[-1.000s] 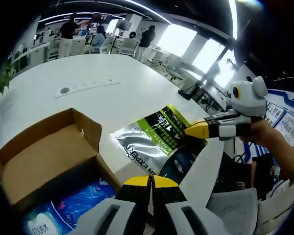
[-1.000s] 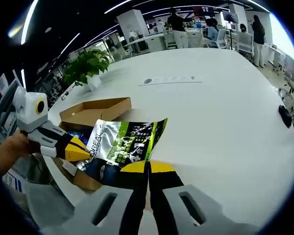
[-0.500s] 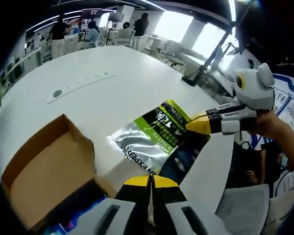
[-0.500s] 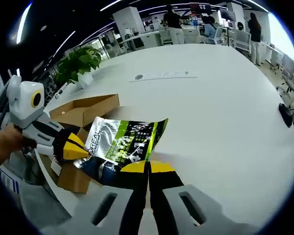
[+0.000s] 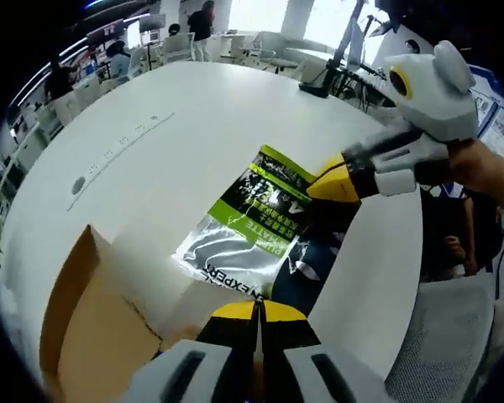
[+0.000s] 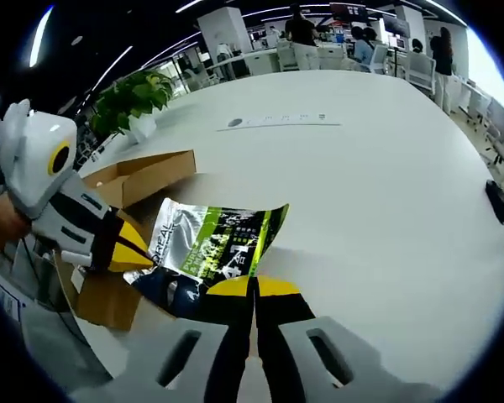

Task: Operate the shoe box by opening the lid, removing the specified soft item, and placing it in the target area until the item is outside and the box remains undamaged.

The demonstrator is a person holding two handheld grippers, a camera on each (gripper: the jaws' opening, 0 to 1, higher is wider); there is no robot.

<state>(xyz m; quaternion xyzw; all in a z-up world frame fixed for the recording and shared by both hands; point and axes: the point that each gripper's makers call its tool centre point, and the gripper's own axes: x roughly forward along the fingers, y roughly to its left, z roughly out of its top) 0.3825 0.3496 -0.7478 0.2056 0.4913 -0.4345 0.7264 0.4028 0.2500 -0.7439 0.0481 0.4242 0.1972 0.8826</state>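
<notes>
The shoe box [image 6: 143,178] stands open and the soft pouch [image 5: 252,222] is already out, held over the white tabletop [image 6: 378,193] between both grippers, left gripper [image 5: 258,309] and right gripper [image 6: 254,287] fingers pinched on its opposite edges, so only setting it down remains.

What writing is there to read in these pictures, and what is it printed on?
"L'OREAL": on the silver end of the shiny pouch, right gripper view.
"EXPERT": along the silver edge of the same pouch, left gripper view.
White print on the pouch's green and black part: too small to read.
Markings on the grey strip set into the white table: too small to read.
Wall posters behind the right gripper: blurred.
</notes>
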